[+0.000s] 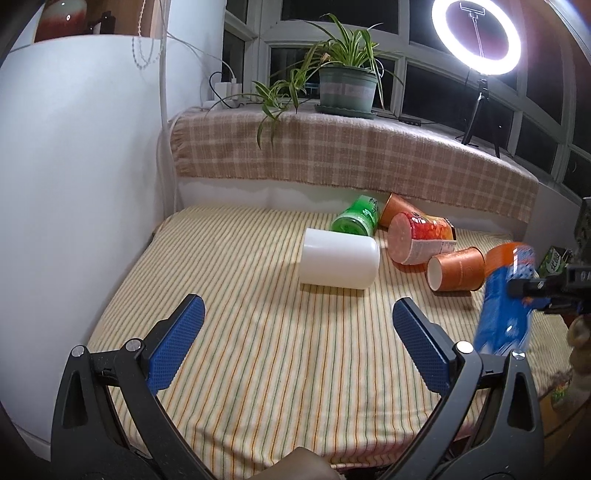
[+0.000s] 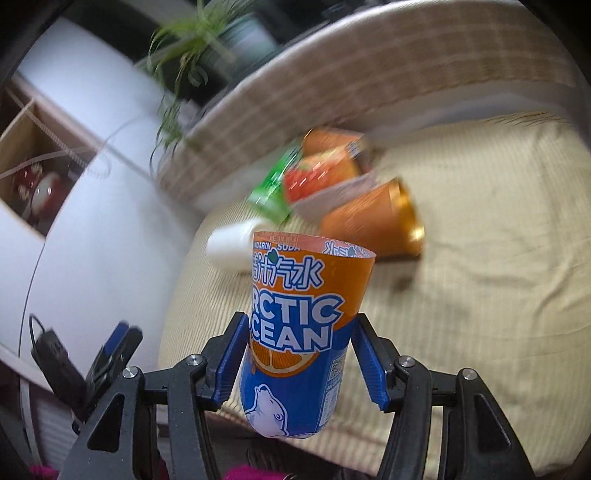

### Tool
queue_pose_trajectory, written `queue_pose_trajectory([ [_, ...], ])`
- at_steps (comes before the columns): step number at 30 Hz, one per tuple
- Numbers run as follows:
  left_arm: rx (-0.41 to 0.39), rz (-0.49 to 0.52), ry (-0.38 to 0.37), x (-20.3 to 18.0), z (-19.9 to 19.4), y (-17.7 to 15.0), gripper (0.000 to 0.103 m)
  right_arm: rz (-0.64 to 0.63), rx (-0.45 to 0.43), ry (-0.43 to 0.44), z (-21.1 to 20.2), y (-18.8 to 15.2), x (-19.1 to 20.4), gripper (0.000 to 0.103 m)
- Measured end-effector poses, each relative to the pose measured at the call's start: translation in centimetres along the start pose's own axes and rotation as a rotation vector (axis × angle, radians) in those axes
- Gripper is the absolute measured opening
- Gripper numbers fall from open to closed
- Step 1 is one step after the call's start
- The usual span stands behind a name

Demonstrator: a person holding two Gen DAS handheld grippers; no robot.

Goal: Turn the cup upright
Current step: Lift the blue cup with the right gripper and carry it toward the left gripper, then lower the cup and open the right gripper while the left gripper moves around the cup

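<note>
My right gripper (image 2: 297,350) is shut on a blue and orange "Arctic Ocean" cup (image 2: 299,332), held above the striped cloth with its open end away from me. In the left wrist view the same cup (image 1: 504,299) hangs tilted at the far right, blurred. My left gripper (image 1: 297,325) is open and empty, low over the cloth, with a white cup (image 1: 338,263) lying on its side beyond it.
A green cup (image 1: 356,221), a red snack cup (image 1: 417,238) and two orange cups (image 1: 456,269) lie on their sides on the striped table (image 1: 240,332). A plaid-covered ledge (image 1: 332,151) with a potted plant (image 1: 345,88) and ring light (image 1: 476,35) stands behind. A white wall (image 1: 74,184) is at left.
</note>
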State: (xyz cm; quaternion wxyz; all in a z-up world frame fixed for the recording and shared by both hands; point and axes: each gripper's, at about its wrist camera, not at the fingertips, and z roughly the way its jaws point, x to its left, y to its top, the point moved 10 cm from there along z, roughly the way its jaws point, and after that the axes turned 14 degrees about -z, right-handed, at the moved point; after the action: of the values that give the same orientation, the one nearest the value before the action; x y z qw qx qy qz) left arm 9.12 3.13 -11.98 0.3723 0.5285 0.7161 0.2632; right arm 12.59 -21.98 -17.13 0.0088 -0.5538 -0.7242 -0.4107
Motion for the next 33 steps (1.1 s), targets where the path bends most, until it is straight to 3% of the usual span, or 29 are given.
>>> queue_pose_trajectory([
  [5, 0.013, -0.002, -0.001, 0.0, 0.3, -0.2, 0.103, -0.040, 0.057, 0.019, 2.7, -0.7, 2.0, 0.059],
  [14, 0.032, -0.017, -0.010, 0.1, 0.9, -0.4, 0.103, -0.062, 0.114, -0.018, 6.7, -0.1, 1.3, 0.060],
  [25, 0.057, -0.009, -0.023, -0.6, 1.8, -0.7, 0.103, -0.051, 0.095, -0.051, 8.2, 1.4, 0.3, 0.065],
  [33, 0.144, -0.028, -0.099, -2.2, 3.2, -1.2, 0.103, -0.070, 0.037, -0.079, 6.1, 1.6, 0.2, 0.073],
])
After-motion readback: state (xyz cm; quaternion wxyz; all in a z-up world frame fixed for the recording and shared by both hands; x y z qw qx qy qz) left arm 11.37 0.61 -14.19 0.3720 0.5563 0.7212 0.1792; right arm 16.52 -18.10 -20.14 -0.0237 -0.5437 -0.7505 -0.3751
